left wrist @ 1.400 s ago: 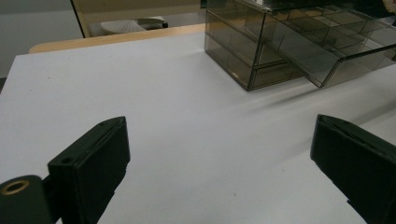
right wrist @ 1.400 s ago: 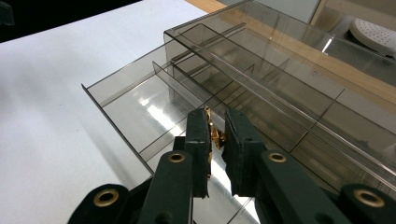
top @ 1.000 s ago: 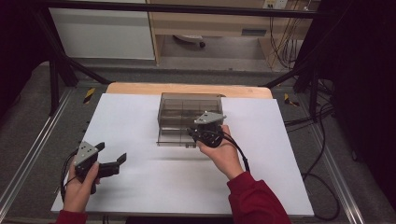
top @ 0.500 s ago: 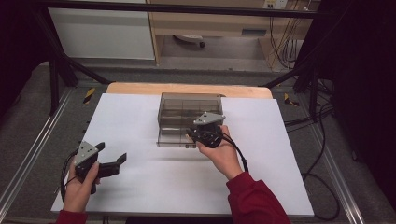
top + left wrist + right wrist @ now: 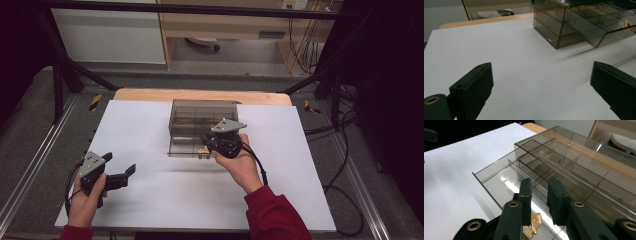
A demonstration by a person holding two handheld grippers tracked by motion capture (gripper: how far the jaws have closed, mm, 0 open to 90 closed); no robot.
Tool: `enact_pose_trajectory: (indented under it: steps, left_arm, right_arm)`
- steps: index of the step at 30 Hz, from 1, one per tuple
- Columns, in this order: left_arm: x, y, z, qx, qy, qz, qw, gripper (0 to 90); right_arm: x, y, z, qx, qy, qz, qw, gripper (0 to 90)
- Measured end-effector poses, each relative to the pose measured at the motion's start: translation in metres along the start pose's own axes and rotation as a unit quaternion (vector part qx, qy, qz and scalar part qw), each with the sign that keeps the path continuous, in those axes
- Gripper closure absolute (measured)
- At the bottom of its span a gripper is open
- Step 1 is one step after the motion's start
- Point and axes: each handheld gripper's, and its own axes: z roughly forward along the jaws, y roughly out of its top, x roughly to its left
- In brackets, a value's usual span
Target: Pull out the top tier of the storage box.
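Desk: we see a white desk (image 5: pixel 150 200) with a wooden edge at its far side.
Organizer: a smoke-tinted clear plastic drawer box (image 5: pixel 192 117) stands at the middle of the far half of the desk, split by dividers into compartments; its lower drawer (image 5: pixel 496 180) is pulled out toward us.
Small piece: a flat gold-coloured piece (image 5: pixel 534 223) lies on the floor of the open drawer, just under the right gripper.
Right gripper: we hold the right gripper (image 5: pixel 539 195) over the drawer's front, its jaws a narrow gap apart with nothing between them; they have just been opening.
Left gripper: the left gripper (image 5: pixel 120 172) hovers low at the desk's near left, well apart from the box, jaws spread wide and empty.
Change: against the earlier pictures we find both hands and the box where they were.
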Motion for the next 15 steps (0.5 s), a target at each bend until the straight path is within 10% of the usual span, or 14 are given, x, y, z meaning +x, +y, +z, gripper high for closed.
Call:
enact_pose_trajectory:
  steps: [15]
  left_arm:
    - [0.0001, -0.0001, 0.0005, 0.000, 0.000, 0.000, 1.0000, 4.7]
  right_arm:
    - [0.0050, 0.0004, -0.0104, -0.013, -0.009, 0.010, 0.9998, 50.6]
